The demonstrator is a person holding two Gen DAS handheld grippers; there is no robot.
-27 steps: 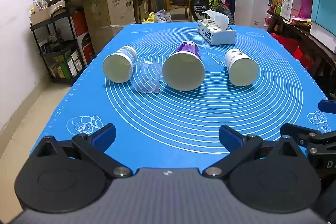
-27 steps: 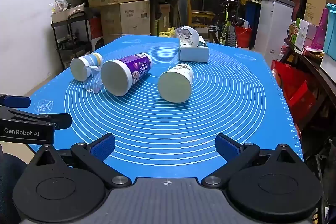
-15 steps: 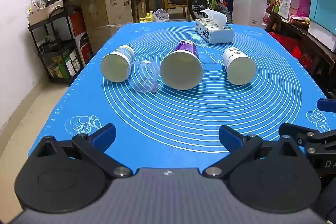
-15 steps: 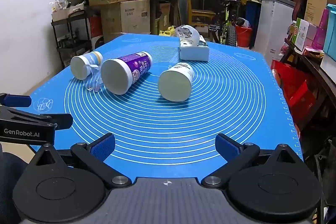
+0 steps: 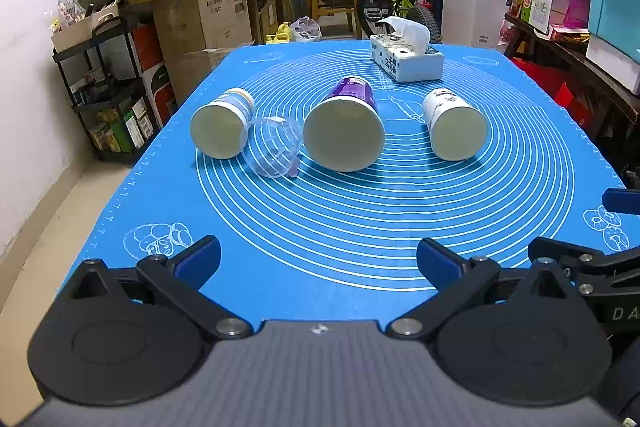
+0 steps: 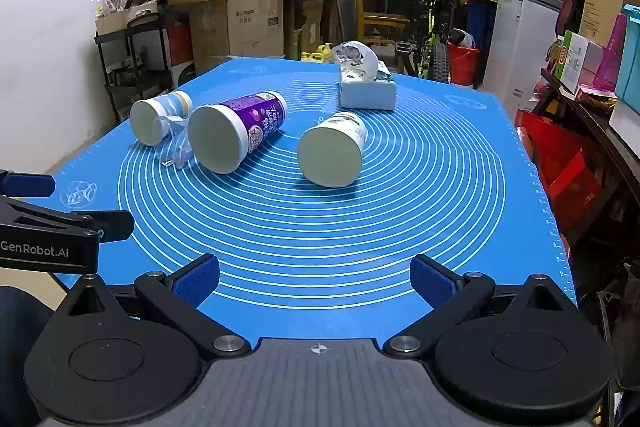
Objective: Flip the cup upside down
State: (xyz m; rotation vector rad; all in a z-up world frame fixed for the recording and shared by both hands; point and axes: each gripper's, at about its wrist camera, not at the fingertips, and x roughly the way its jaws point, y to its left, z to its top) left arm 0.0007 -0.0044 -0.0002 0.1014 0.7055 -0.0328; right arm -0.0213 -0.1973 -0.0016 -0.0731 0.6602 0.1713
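Blue mat [image 5: 360, 227] carries four cups on their sides — paper ones hollow — both grippers [image 5: 319, 259] [image 6: 315, 277] gaping wide.

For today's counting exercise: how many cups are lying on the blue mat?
4, all on their sides: left paper cup, clear cup touching it, purple cup in the middle, right paper cup. None looks hidden.

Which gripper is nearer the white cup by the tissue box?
Right. The right gripper faces the white cup almost head-on; the left gripper sits farther left, cup off to its right.
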